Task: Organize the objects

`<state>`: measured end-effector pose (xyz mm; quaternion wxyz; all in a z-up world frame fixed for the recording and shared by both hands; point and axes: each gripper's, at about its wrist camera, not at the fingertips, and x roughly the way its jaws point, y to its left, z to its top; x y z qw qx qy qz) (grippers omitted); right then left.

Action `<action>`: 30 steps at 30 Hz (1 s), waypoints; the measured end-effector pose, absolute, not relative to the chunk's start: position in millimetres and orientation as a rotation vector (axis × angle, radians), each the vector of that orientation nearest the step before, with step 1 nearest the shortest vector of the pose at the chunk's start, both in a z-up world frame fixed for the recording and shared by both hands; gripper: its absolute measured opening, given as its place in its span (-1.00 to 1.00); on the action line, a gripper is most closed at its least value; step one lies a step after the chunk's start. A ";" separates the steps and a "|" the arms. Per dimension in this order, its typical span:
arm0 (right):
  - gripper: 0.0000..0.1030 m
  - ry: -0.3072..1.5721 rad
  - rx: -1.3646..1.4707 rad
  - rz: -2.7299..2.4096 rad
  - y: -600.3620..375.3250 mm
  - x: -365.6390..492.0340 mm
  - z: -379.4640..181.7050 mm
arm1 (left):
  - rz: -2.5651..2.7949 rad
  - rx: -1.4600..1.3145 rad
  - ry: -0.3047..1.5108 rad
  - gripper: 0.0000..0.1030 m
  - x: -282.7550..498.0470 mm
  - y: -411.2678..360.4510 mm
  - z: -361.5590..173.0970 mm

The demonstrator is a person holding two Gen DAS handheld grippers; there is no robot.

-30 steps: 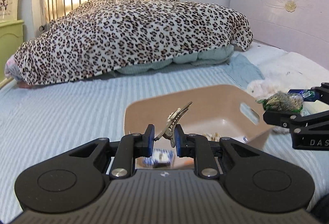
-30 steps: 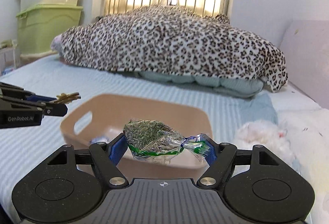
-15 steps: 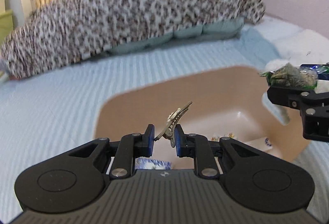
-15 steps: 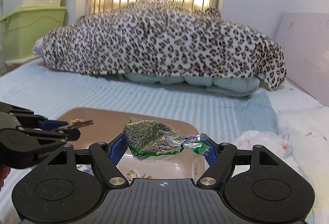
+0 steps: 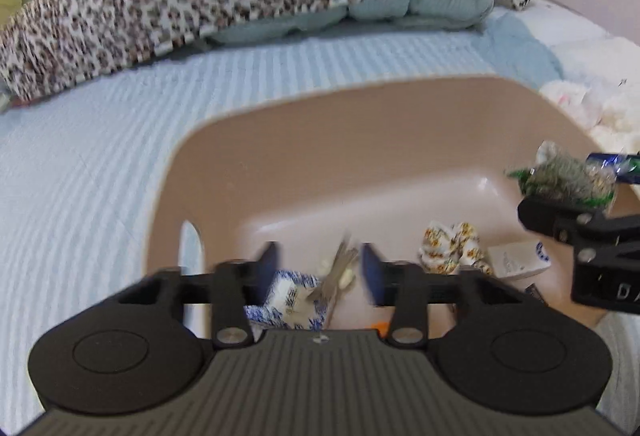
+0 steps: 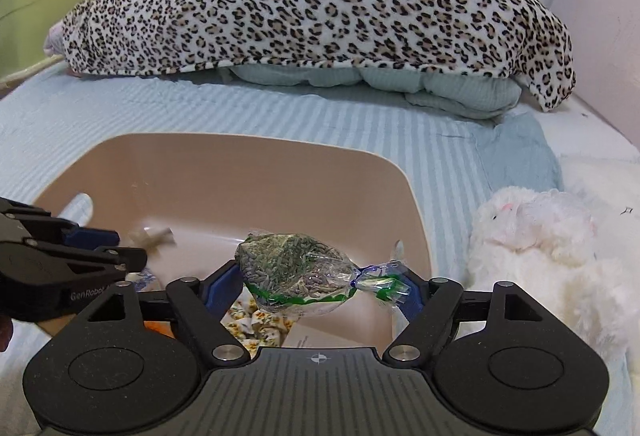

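A tan plastic bin (image 5: 280,139) sits on the striped bed; it also shows in the right wrist view (image 6: 256,171). My left gripper (image 5: 320,268) is open over the bin. A metal hair clip (image 5: 340,270) is blurred between its fingers, falling free; in the right wrist view it is a blur (image 6: 154,236). My right gripper (image 6: 308,286) is shut on a clear bag of green dried herbs (image 6: 296,268), held over the bin's right side; the bag also shows in the left wrist view (image 5: 568,179).
Inside the bin lie a blue-white packet (image 5: 288,296), a floral scrunchie (image 5: 456,244), a white card (image 5: 516,260) and something orange (image 5: 380,326). A leopard blanket (image 6: 320,3) covers the far bed. A white plush toy (image 6: 536,236) lies right of the bin. Green storage boxes (image 6: 44,7) stand left.
My left gripper moved forward over the bin, tilted down and opened, letting go of the hair clip, which drops. My right gripper moved over the bin with the herb bag.
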<state>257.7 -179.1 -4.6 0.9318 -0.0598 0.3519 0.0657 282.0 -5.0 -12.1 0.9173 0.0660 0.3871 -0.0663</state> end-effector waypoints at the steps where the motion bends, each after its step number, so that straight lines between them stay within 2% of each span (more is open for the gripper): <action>1: 0.59 0.716 -0.119 0.135 -179.4 254.6 -2.4 | -0.132 0.147 0.775 0.28 277.9 -5.9 -7.1; 3: 0.65 0.703 -0.120 0.136 -179.6 247.9 4.1 | -0.132 0.161 0.752 0.29 270.2 -7.9 3.4; 6: 0.76 0.680 -0.104 0.134 -181.0 236.1 17.2 | -0.134 0.156 0.738 0.41 258.1 -9.1 17.8; 9: 0.90 0.672 -0.066 0.135 -183.3 224.3 30.3 | -0.122 0.148 0.727 0.42 243.2 -8.2 28.0; 30: 0.92 0.631 -0.033 0.145 -181.7 93.0 68.1 | -0.080 0.085 0.694 0.42 107.4 12.5 74.8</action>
